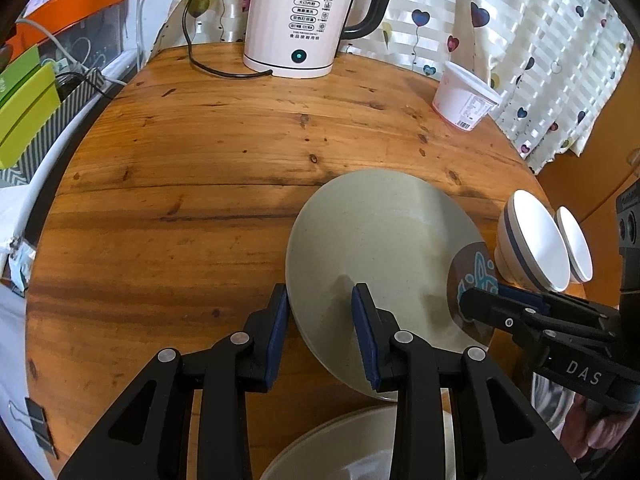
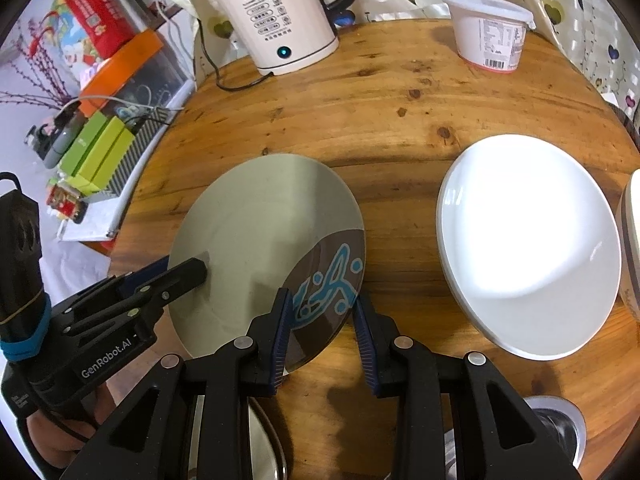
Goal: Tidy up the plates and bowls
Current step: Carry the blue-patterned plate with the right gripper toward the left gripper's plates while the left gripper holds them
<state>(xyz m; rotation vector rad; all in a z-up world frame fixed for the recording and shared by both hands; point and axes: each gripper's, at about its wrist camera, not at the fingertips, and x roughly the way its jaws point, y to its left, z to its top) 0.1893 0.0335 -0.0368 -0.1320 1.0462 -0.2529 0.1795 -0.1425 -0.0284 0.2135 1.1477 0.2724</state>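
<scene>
Mostly grey plate (image 2: 256, 232), blue-patterned corner.

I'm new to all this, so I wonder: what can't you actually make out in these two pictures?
- Pale dish, left wrist view: cut off by the bottom edge and the left gripper.
- White bowl, right wrist view: inside lost to glare.
- Metal pieces, right wrist view: cropped, unidentifiable.

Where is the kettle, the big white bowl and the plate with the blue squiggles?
kettle (image 2: 276, 20): right wrist view, front of its white body.
big white bowl (image 2: 532, 240): right wrist view, its inside.
plate (image 2: 256, 224): right wrist view, plain grey middle.
</scene>
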